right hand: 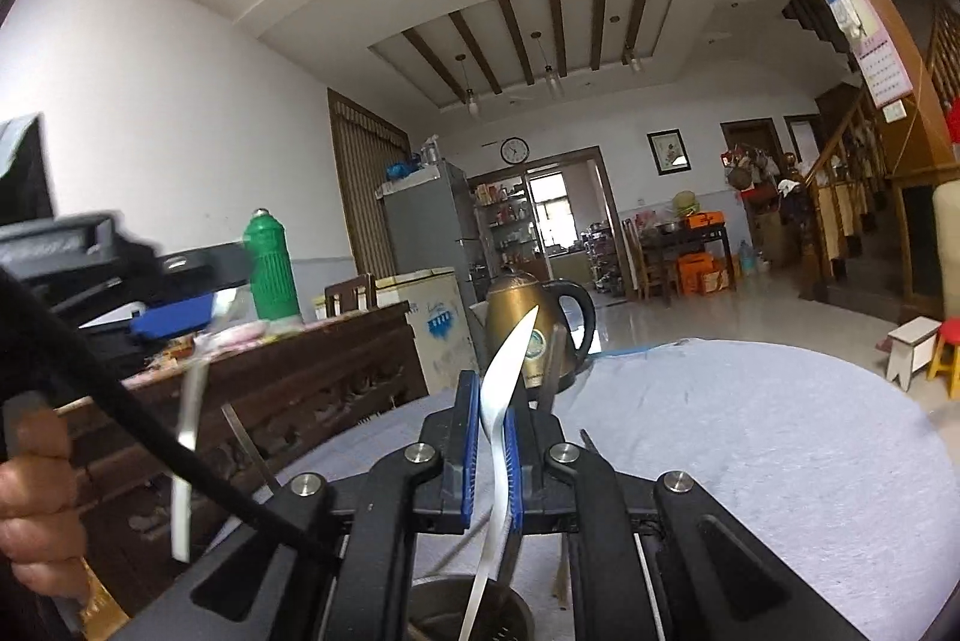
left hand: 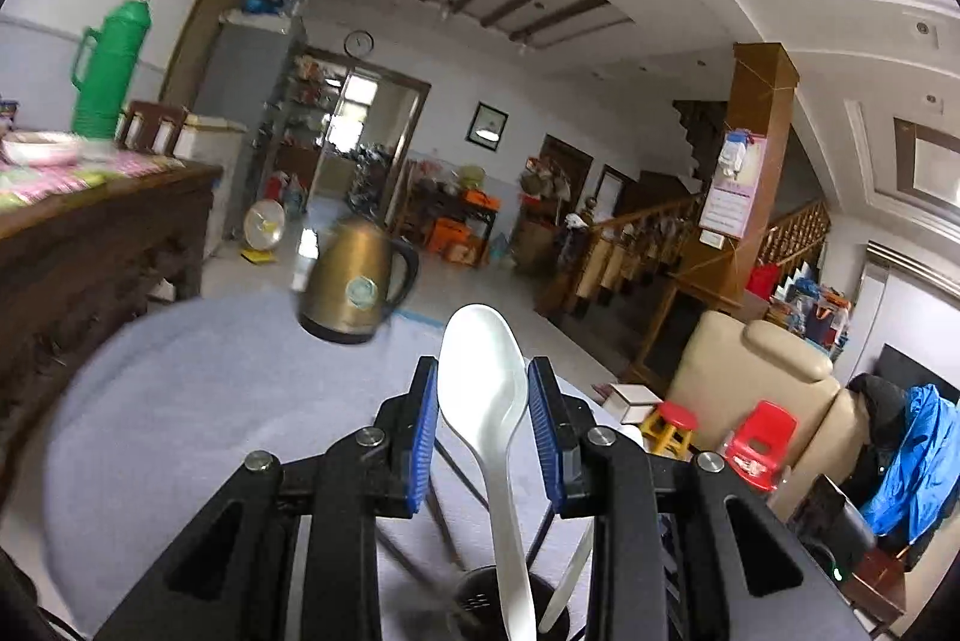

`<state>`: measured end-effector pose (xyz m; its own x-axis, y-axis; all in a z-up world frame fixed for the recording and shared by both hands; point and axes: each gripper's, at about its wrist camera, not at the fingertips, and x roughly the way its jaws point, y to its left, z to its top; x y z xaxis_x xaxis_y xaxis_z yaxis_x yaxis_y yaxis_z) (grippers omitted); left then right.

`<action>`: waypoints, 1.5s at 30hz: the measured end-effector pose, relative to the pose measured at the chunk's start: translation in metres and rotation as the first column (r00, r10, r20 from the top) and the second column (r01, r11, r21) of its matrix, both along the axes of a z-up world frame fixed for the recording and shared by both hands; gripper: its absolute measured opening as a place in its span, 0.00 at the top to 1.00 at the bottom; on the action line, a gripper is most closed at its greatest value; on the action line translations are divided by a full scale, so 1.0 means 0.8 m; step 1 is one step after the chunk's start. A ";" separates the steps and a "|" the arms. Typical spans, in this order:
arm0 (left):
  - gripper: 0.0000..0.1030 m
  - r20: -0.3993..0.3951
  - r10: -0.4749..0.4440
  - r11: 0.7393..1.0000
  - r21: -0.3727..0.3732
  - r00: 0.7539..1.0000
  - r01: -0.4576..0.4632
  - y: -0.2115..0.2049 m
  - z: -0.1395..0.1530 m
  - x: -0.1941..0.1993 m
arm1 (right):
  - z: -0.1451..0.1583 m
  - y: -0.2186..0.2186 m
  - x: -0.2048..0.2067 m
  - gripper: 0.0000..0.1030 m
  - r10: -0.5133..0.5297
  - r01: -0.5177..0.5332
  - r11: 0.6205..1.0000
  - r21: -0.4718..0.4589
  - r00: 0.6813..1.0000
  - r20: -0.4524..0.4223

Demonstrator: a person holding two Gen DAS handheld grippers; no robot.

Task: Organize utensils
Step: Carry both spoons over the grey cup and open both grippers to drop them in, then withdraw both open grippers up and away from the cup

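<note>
Spoons are lifted clear above the utensil holder (left hand: 480, 596): left gripper (left hand: 485, 401) jaws clamp the white plastic spoon (left hand: 483, 383), right gripper (right hand: 493, 422) jaws pinch the metal spoon (right hand: 503, 371), seemingly for sorting.

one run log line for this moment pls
left gripper: shut on white spoon | right gripper: shut on metal spoon | both above holder
</note>
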<state>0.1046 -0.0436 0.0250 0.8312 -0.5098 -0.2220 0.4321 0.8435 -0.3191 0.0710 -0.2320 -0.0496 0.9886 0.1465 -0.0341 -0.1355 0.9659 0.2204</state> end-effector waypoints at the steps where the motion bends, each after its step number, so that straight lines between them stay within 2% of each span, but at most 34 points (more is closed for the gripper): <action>1: 0.70 0.001 0.003 1.000 0.013 1.000 -0.004 -0.006 -0.005 0.008 | -0.003 0.000 0.000 0.91 -0.002 0.001 1.000 -0.005 1.000 -0.002; 2: 0.70 -0.008 0.006 1.000 0.028 1.000 -0.006 -0.014 -0.013 0.015 | -0.004 0.000 0.001 0.91 -0.001 0.001 1.000 -0.005 1.000 -0.005; 5: 0.70 -0.054 -0.009 1.000 0.011 0.999 0.010 -0.027 -0.030 0.029 | -0.012 -0.003 0.000 0.91 0.009 -0.009 1.000 -0.002 1.000 -0.021; 8: 0.70 -0.063 0.005 0.999 0.034 0.998 -0.003 -0.038 -0.040 0.032 | -0.018 -0.010 -0.007 0.91 0.023 -0.023 1.000 0.005 0.999 -0.032; 16: 0.70 -0.061 0.022 0.996 0.086 0.998 -0.016 -0.054 -0.061 0.019 | -0.026 -0.026 -0.025 0.91 0.057 -0.054 0.997 0.047 0.996 -0.061; 21: 0.69 -0.025 0.010 0.988 0.155 1.000 -0.006 -0.063 -0.071 0.007 | -0.024 -0.033 -0.033 0.91 0.080 -0.075 0.995 0.067 0.994 -0.075; 28: 0.69 -0.022 -0.003 0.987 0.164 1.000 0.007 -0.053 -0.075 -0.001 | -0.022 -0.037 -0.036 0.91 0.131 -0.121 0.989 0.091 0.985 -0.116; 32: 0.60 -0.014 0.000 0.986 0.168 1.000 0.003 -0.043 -0.063 -0.008 | -0.016 -0.045 -0.043 0.91 0.130 -0.118 0.987 0.106 0.985 -0.117; 35: 0.58 0.009 0.004 0.986 0.165 1.000 -0.005 -0.032 -0.052 -0.023 | -0.013 -0.056 -0.048 0.91 0.112 -0.097 0.987 0.127 0.987 -0.118; 37: 0.48 0.028 0.013 0.986 0.168 1.000 -0.017 -0.022 -0.043 -0.035 | -0.010 -0.063 -0.051 0.90 0.102 -0.084 0.987 0.136 0.986 -0.133; 38: 0.44 0.039 0.024 0.986 0.167 0.999 -0.030 -0.012 -0.038 -0.045 | -0.008 -0.066 -0.052 0.86 0.099 -0.079 0.987 0.140 0.985 -0.144; 39: 0.41 0.045 0.030 0.986 0.165 0.999 -0.037 -0.007 -0.036 -0.051 | -0.007 -0.070 -0.054 0.74 0.098 -0.075 0.987 0.145 0.982 -0.160; 40: 0.38 0.048 0.041 0.985 0.164 0.998 -0.048 0.001 -0.033 -0.058 | -0.007 -0.075 -0.057 0.67 0.097 -0.071 0.986 0.152 0.980 -0.174; 41: 0.29 0.035 0.057 0.984 0.168 0.998 -0.062 0.009 -0.030 -0.066 | -0.005 -0.081 -0.059 0.48 0.097 -0.065 0.984 0.169 0.977 -0.192; 42: 0.25 0.025 0.069 0.983 0.168 0.997 -0.073 0.016 -0.028 -0.072 | -0.004 -0.085 -0.062 0.36 0.097 -0.061 0.981 0.184 0.975 -0.199; 45: 0.21 0.016 0.132 0.967 0.219 0.991 -0.132 0.027 -0.027 -0.089 | 0.001 -0.096 -0.079 0.36 0.087 -0.049 0.977 0.205 0.980 -0.180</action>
